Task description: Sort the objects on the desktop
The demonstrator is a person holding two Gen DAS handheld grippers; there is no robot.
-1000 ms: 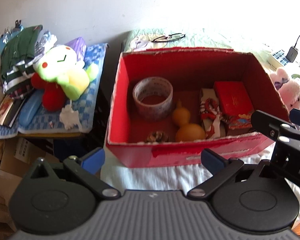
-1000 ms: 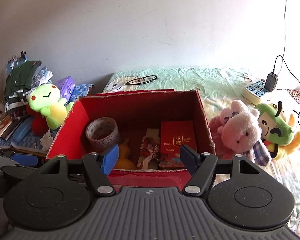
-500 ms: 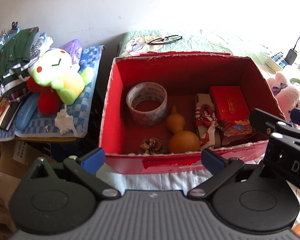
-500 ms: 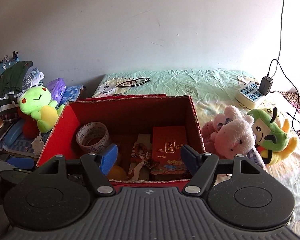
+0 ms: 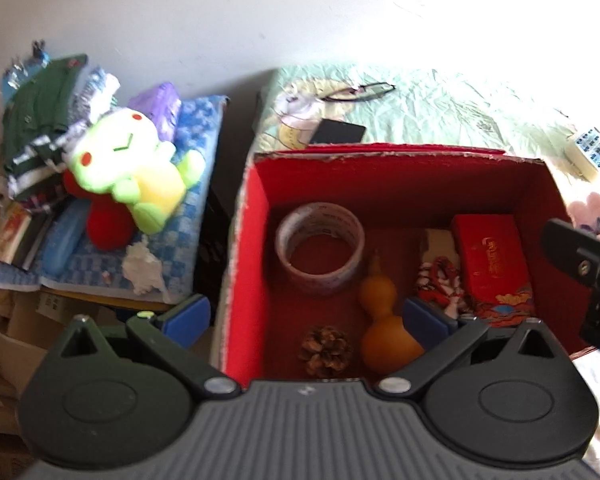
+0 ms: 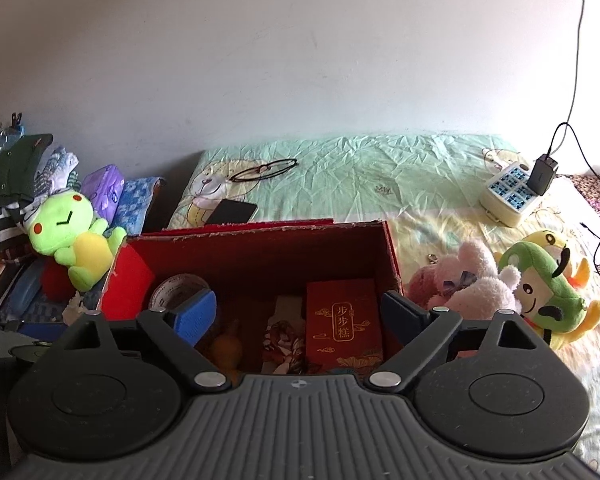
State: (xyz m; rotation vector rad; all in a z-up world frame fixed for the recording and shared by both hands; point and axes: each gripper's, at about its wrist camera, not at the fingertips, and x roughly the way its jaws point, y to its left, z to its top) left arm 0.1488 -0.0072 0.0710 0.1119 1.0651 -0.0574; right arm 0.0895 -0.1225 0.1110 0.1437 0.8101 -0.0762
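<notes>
Power strip [image 6: 509, 193] w/ charger [image 6: 542, 175] on green bedsheet [image 6: 380, 176].

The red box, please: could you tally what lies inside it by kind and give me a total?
Inside the red box, as far as the two views show:
Tape roll: 1
Gourd: 1
Pine cone: 1
Red gift packet: 1
Red-and-white patterned bundle: 1
Total: 5
</notes>
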